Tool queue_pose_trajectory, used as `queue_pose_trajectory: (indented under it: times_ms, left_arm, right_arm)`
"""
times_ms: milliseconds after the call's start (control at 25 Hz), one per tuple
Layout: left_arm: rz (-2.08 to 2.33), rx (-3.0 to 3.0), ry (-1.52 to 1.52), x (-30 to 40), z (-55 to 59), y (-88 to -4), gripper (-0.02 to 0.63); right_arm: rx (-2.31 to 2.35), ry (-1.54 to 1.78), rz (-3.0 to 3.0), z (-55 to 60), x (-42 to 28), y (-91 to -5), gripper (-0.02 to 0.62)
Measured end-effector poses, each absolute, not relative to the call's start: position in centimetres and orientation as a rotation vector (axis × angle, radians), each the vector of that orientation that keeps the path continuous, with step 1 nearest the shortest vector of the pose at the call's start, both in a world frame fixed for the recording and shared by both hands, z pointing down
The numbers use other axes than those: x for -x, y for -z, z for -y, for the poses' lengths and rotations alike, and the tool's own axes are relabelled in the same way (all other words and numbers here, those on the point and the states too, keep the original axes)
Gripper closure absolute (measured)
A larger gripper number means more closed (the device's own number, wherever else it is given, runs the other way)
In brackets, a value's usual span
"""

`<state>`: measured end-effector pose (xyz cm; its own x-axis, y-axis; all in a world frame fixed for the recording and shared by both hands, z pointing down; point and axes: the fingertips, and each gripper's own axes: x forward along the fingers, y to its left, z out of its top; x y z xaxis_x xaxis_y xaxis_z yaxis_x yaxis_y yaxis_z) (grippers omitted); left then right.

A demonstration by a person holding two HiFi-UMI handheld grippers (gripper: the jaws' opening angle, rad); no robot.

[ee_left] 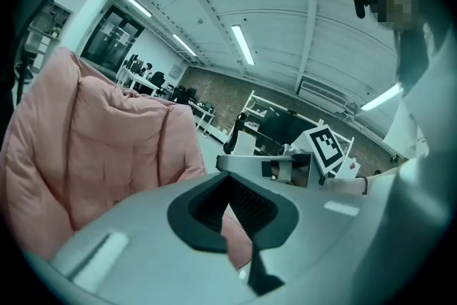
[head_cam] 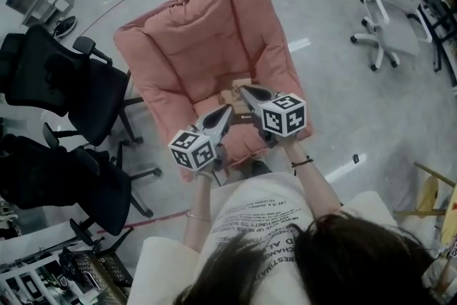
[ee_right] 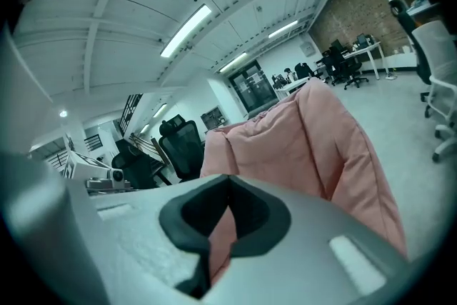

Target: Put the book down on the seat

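Tan-brown flat book [head_cam: 233,90] lies on the seat of the padded pink fabric armchair [head_cam: 207,39], toward the seat's near edge, and only part of it shows past the jaw tips. The right hand-held gripper [head_cam: 245,91] points at it with its tip just beside the book; its jaws are pressed together, with only pink cushion showing past them. The left hand-held gripper [head_cam: 226,111], just left and nearer, likewise has its jaws pressed together on nothing. Black office chairs [head_cam: 86,89] stand at the left on the grey floor [head_cam: 335,89]; a white office chair [head_cam: 396,7] stands far right.
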<state>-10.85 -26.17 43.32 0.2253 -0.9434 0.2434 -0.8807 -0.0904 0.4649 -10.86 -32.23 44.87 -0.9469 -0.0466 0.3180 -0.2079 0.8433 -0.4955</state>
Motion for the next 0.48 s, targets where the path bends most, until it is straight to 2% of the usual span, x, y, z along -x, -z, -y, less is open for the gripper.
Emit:
queue_pose_trajectory:
  times_ms: [480]
  left_arm:
    - [1.697,-2.082,0.169,10.3,26.0,-40.8,0.608]
  right_arm:
    - [-0.137,-0.697,2.803,31.5,11.0,-41.6,0.594]
